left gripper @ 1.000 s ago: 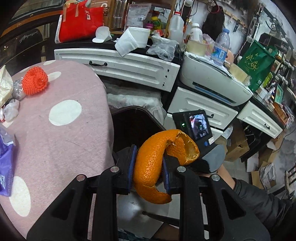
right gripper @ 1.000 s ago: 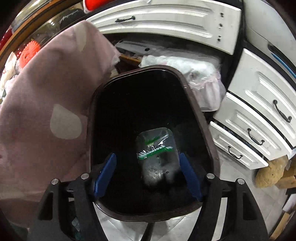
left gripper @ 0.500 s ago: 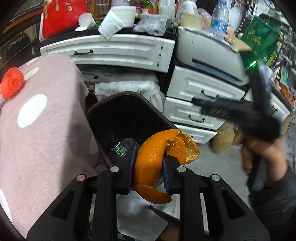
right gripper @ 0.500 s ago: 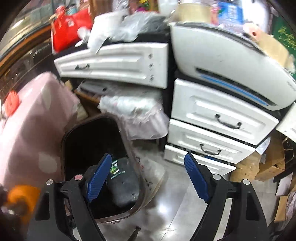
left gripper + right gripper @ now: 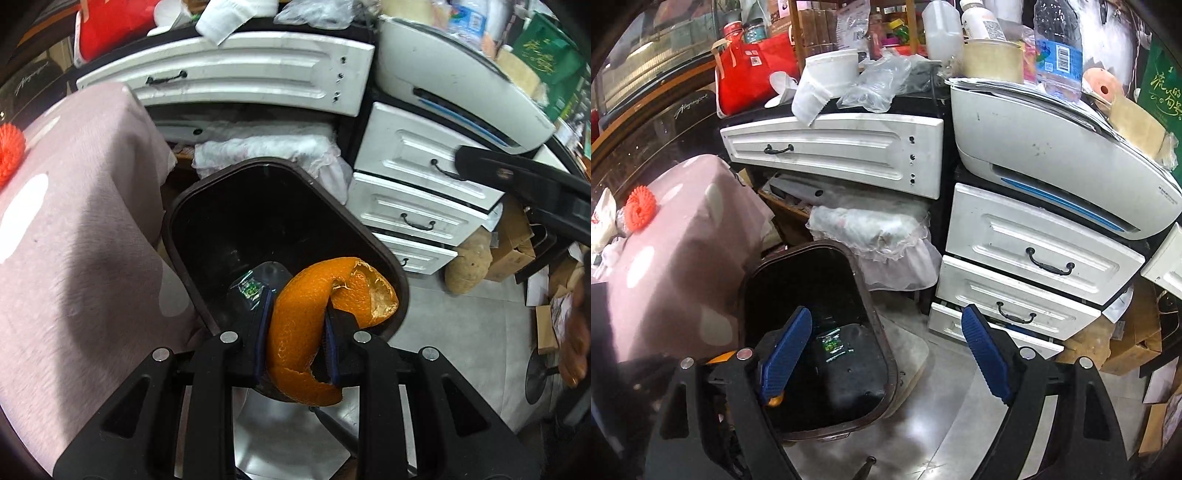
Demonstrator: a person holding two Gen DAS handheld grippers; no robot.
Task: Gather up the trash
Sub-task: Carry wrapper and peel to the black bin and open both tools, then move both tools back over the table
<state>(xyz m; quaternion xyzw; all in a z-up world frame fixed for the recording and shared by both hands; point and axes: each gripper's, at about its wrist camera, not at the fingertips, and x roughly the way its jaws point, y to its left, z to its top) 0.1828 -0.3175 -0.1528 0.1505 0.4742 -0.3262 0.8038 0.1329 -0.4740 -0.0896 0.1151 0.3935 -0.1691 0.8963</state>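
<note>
My left gripper point(image 5: 297, 332) is shut on a curled orange peel point(image 5: 306, 317) and holds it over the near rim of a dark brown trash bin point(image 5: 384, 251). A clear plastic bottle with a green label point(image 5: 255, 284) lies inside the bin. In the right wrist view the bin point(image 5: 875, 325) stands on the floor at lower left with the bottle point(image 5: 834, 345) in it. My right gripper point(image 5: 886, 354) is open and empty, raised above and to the right of the bin. Part of the left gripper and a bit of the peel point(image 5: 775, 399) show at its lower left.
A table under a pink polka-dot cloth point(image 5: 81, 206) stands left of the bin, with a red net ball point(image 5: 641, 208) on it. White drawers point(image 5: 1034, 258), a printer point(image 5: 1052, 162) and a cluttered counter stand behind. Cardboard boxes point(image 5: 513, 243) lie at right on the grey floor.
My left gripper has carried the peel from beside the table to over the bin. My right gripper has lifted out of the bin and drawn back to the right, still open.
</note>
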